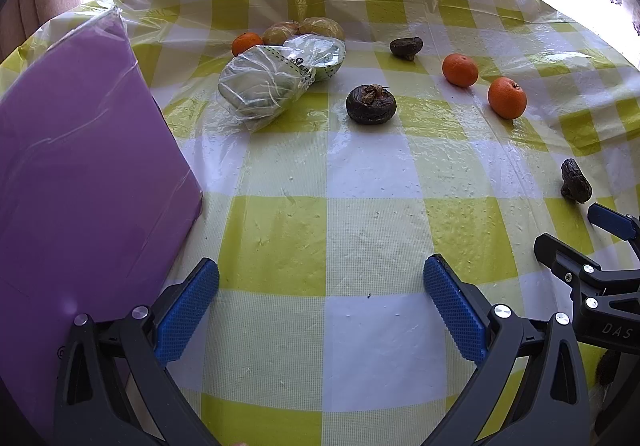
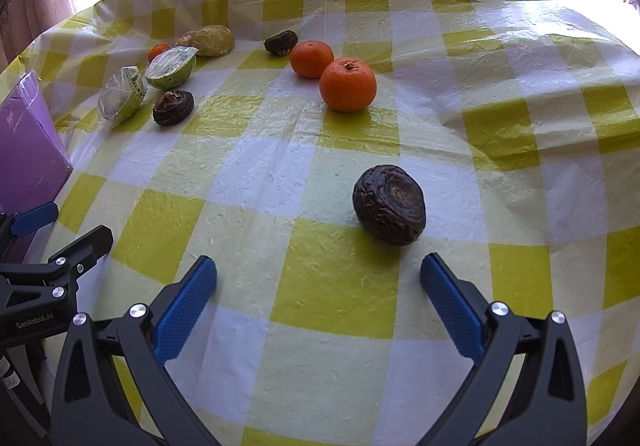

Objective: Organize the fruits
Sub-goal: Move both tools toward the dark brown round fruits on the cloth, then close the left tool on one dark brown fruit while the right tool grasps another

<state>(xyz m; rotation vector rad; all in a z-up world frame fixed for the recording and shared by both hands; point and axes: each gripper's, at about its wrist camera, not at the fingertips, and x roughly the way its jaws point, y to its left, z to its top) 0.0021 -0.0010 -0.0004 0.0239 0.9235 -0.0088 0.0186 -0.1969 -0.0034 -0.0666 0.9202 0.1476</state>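
The left gripper (image 1: 321, 310) is hovering over the checked tablecloth (image 1: 372, 214) with its 2 blue-padded fingers (image 1: 188, 316) spread wide, gripping nothing and touching nothing. A purple box (image 1: 80, 150) is standing just beside its left finger. The right gripper (image 2: 318, 308) is likewise gaping wide and holding nothing; a dark wrinkled fruit (image 2: 390, 204) is lying on the cloth just ahead of it, nearer its right finger (image 2: 452, 310), apart from both pads. Farther off, 2 oranges (image 2: 348, 85) are sitting side by side, with another dark fruit (image 2: 281, 42) behind them. To the left, a third dark fruit (image 2: 173, 108) is resting beside 2 plastic-wrapped green pieces (image 2: 170, 67), with a small orange (image 2: 159, 52) and a wrapped yellowish fruit (image 2: 214, 40) at the back.
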